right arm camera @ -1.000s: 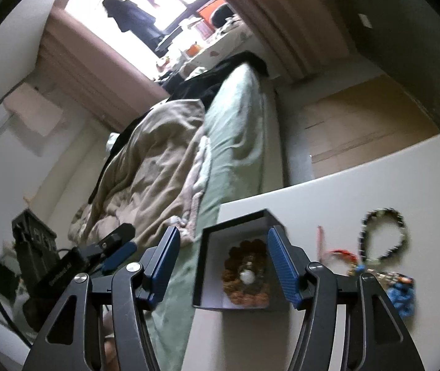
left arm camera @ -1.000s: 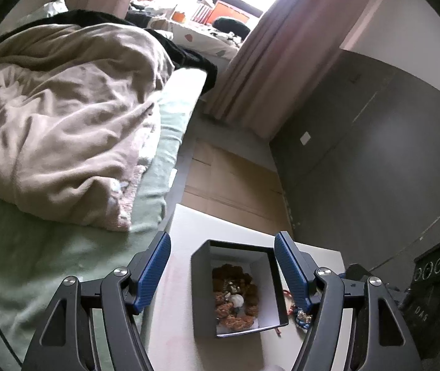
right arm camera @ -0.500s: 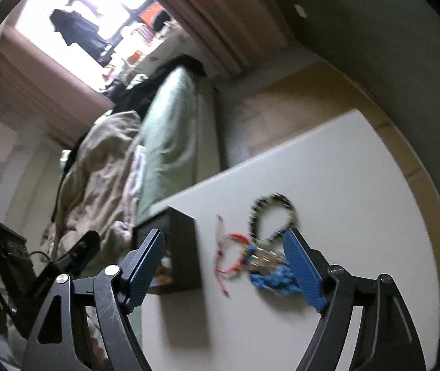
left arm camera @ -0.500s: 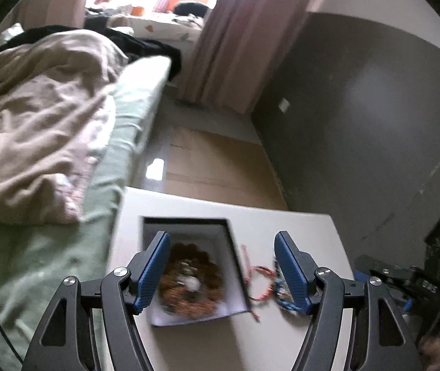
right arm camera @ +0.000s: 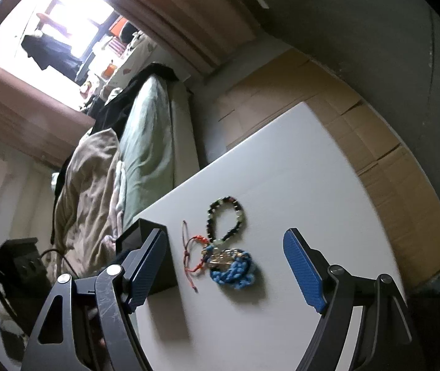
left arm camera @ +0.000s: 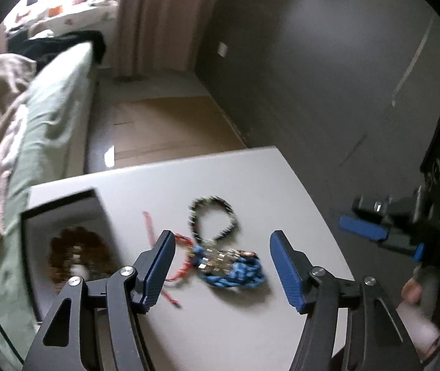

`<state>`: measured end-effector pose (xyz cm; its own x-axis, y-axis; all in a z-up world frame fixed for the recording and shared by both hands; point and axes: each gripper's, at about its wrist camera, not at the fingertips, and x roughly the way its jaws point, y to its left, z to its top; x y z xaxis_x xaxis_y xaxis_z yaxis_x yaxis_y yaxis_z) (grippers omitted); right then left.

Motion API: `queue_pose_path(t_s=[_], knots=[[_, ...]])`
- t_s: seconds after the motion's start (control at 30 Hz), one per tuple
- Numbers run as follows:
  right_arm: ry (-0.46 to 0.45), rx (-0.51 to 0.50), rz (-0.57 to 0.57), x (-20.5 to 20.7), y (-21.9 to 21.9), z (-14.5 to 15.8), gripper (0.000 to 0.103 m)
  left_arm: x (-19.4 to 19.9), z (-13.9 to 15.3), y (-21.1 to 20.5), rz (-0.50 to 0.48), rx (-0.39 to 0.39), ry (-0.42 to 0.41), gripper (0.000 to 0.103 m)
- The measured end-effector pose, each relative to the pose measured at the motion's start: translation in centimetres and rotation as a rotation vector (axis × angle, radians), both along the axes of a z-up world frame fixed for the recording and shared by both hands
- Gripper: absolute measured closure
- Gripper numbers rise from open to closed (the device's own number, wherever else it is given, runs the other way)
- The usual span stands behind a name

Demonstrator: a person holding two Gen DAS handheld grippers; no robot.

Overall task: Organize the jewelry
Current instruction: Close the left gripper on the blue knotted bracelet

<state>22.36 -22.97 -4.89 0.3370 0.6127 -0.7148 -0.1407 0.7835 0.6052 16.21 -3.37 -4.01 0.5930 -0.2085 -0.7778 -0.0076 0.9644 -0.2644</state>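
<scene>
A tangle of jewelry lies mid-table: a black bead bracelet [left arm camera: 212,200] [right arm camera: 226,199], a red cord bracelet [left arm camera: 176,262] [right arm camera: 189,247] and a blue braided bracelet [left arm camera: 235,273] [right arm camera: 235,272]. To its left stands a black box [left arm camera: 27,247] [right arm camera: 139,225] with a brown bead bracelet [left arm camera: 78,256] inside. My left gripper [left arm camera: 221,241] hovers over the pile, its jaws closing with nothing pressed between them. My right gripper [right arm camera: 224,235] is open above the same pile and holds nothing. It also shows at the right of the left wrist view [left arm camera: 387,238].
The white table [left arm camera: 251,324] [right arm camera: 281,170] ends at the far side over cardboard on the floor [left arm camera: 164,126]. A bed with a green sheet and beige blanket [left arm camera: 44,117] runs along the left. A dark wall [left arm camera: 312,61] stands at right. A hand [left arm camera: 411,292] grips the right tool.
Both views have swung from the box to the jewelry pile, so the box now sits at the left. The right jaws have widened; the left jaws have narrowed slightly.
</scene>
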Motion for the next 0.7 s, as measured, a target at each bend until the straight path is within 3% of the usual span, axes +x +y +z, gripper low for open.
queue_pose_path(t_s=[0.1, 0.27, 0.4, 0.7], knots=[[0.031, 0.016, -0.044, 0.3, -1.7, -0.4, 0.023, 0.7, -1.6, -1.3, -0.021, -0.005, 0.058, 0.055], [0.045, 0.018, -0.097, 0.5, -4.0, -0.3, 0.023, 1.6, -3.8, -3.4, -0.045, -0.019, 0.122, 0.057], [0.045, 0.025, -0.112, 0.4, -4.7, -0.1, 0.023, 2.3, -5.1, -4.7, -0.04, 0.002, 0.145, 0.069], [0.065, 0.035, -0.113, 0.6, -5.0, -0.6, 0.023, 3.4, -7.3, -6.5, -0.017, 0.118, 0.178, 0.073]])
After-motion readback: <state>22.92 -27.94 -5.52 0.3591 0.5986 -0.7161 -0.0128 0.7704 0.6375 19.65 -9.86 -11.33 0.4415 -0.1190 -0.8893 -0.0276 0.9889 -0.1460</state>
